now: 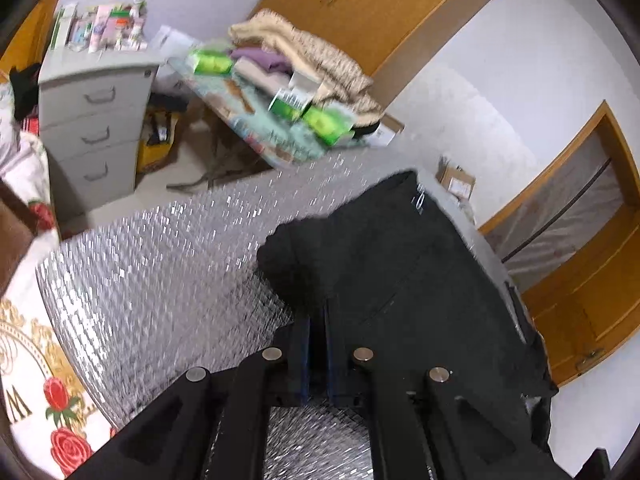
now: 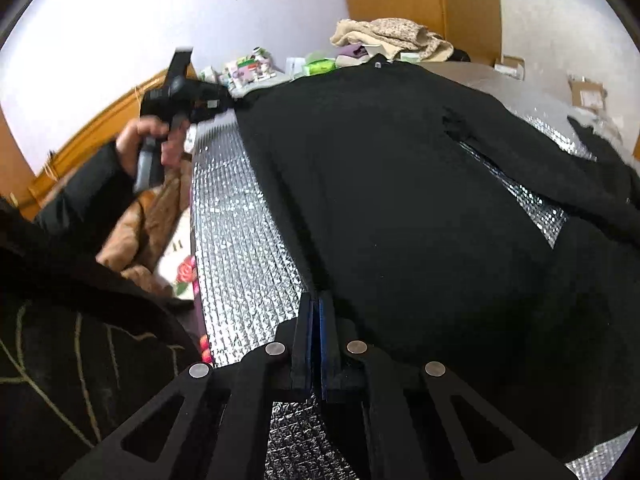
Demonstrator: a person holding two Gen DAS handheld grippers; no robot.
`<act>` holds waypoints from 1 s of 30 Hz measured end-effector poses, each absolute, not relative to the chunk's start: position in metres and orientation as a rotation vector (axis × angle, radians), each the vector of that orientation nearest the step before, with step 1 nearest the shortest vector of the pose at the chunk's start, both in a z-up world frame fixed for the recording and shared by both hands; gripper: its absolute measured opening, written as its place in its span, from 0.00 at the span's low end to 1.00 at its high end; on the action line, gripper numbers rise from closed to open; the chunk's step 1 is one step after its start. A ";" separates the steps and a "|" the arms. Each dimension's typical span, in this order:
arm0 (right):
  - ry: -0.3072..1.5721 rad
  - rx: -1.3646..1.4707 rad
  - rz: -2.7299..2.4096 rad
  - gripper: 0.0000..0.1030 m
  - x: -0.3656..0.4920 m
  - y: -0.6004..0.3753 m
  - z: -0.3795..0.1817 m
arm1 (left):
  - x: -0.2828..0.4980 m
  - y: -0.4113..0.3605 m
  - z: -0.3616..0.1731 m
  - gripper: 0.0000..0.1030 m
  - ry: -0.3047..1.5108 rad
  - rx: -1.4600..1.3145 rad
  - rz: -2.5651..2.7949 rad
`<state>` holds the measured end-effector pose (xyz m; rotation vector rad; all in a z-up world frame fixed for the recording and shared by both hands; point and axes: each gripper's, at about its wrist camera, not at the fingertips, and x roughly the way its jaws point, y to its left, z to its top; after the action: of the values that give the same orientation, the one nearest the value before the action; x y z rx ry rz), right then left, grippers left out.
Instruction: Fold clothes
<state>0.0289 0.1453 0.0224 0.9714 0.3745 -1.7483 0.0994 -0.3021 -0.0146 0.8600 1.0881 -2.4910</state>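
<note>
A black garment (image 1: 400, 260) lies spread on a silver foil mat (image 1: 160, 272). In the left wrist view my left gripper (image 1: 318, 312) has its fingers drawn together on the garment's near edge, pinching dark cloth. The right wrist view shows the same garment (image 2: 400, 200) flat on the mat (image 2: 240, 240), one sleeve stretched out to the right. My right gripper (image 2: 318, 298) is shut on the garment's edge where it meets the mat. At the garment's far left corner, a person's hand (image 2: 136, 140) holds the left gripper (image 2: 234, 106).
A grey drawer cabinet (image 1: 92, 120) and a cluttered table (image 1: 248, 128) piled with clothes stand beyond the mat. A wooden wardrobe (image 1: 360, 8), a door (image 1: 580, 260) and a cardboard box (image 1: 456, 180) are behind. Rose-printed bedding (image 1: 40, 380) borders the mat's left side.
</note>
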 end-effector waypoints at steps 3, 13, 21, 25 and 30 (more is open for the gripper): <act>0.388 0.945 -1.785 0.14 0.025 0.149 0.033 | 0.105 -0.300 -0.006 0.10 1.062 0.870 -2.480; 0.066 0.884 -2.108 0.26 -0.007 0.219 0.068 | 0.117 -0.266 0.048 0.10 0.914 0.723 -2.593; -0.261 1.036 -2.353 0.27 -0.023 0.302 0.049 | 0.056 -0.150 0.046 0.10 0.708 0.944 -2.948; -0.490 1.132 -2.504 0.28 -0.024 0.350 0.030 | 0.039 -0.099 0.039 0.10 0.596 1.051 -3.072; -0.631 1.198 -2.614 0.37 -0.031 0.383 0.019 | 0.027 -0.063 0.029 0.10 0.474 1.144 -3.120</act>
<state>-0.0310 0.3832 0.0191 1.1982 -0.6313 -2.6145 0.0268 -0.0627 0.0288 1.1442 0.4743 -3.1203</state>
